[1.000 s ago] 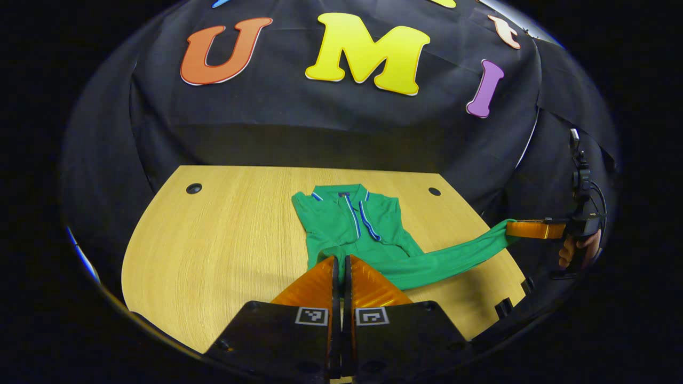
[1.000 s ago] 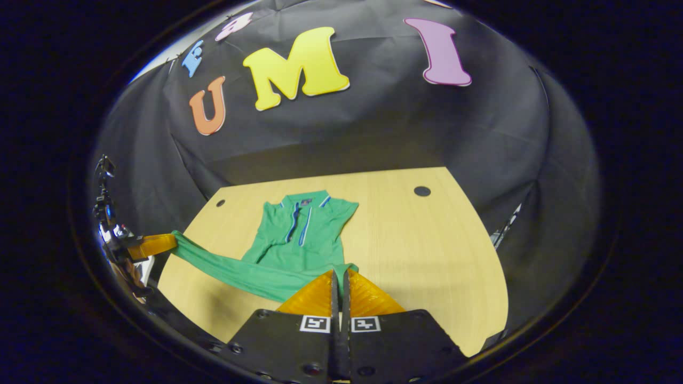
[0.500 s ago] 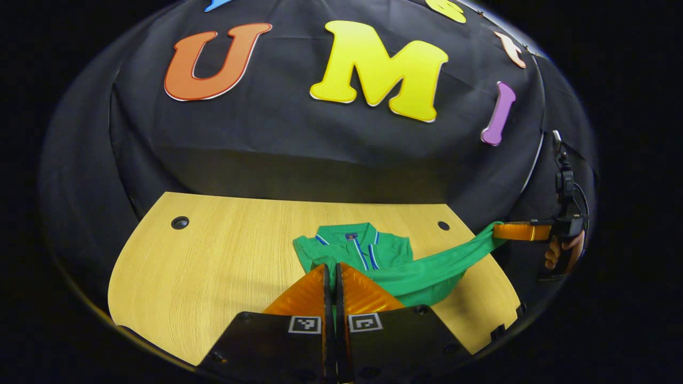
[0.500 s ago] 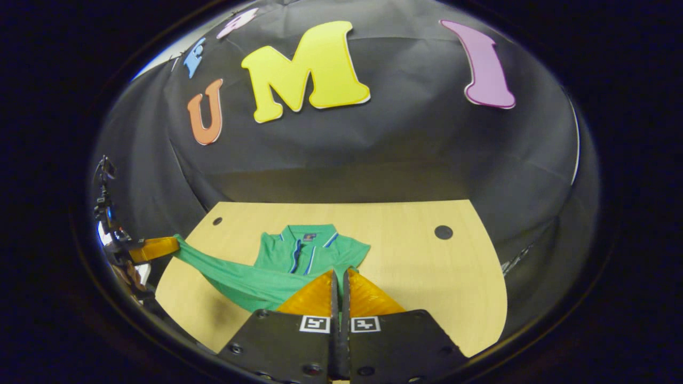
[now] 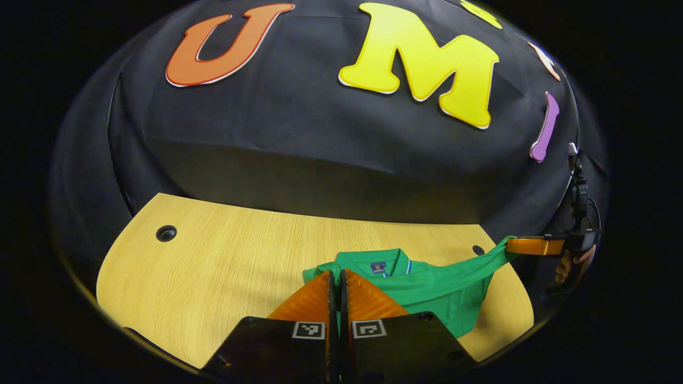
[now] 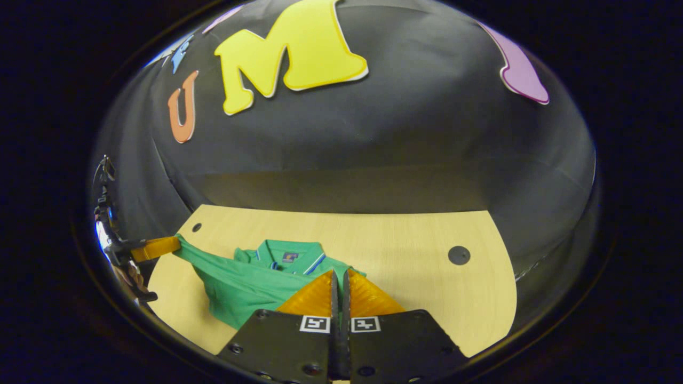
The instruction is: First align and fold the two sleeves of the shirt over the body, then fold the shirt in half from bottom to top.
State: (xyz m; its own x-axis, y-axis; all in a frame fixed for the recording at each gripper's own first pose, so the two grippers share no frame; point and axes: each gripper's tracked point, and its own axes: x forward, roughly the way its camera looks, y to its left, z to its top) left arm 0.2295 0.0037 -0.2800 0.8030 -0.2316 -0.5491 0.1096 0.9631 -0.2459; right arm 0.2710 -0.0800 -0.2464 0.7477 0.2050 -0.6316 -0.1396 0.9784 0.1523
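Dim booth, evenly lit tabletop, strong fisheye bending, soft edges

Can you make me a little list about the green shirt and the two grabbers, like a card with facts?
shirt: green, hem lifted up toward the collar, stretched between both grabbers
left gripper: shut on the shirt's hem
right gripper: shut on the shirt's hem
table: light wood
fold: bottom-to-top fold under way, not laid flat yet
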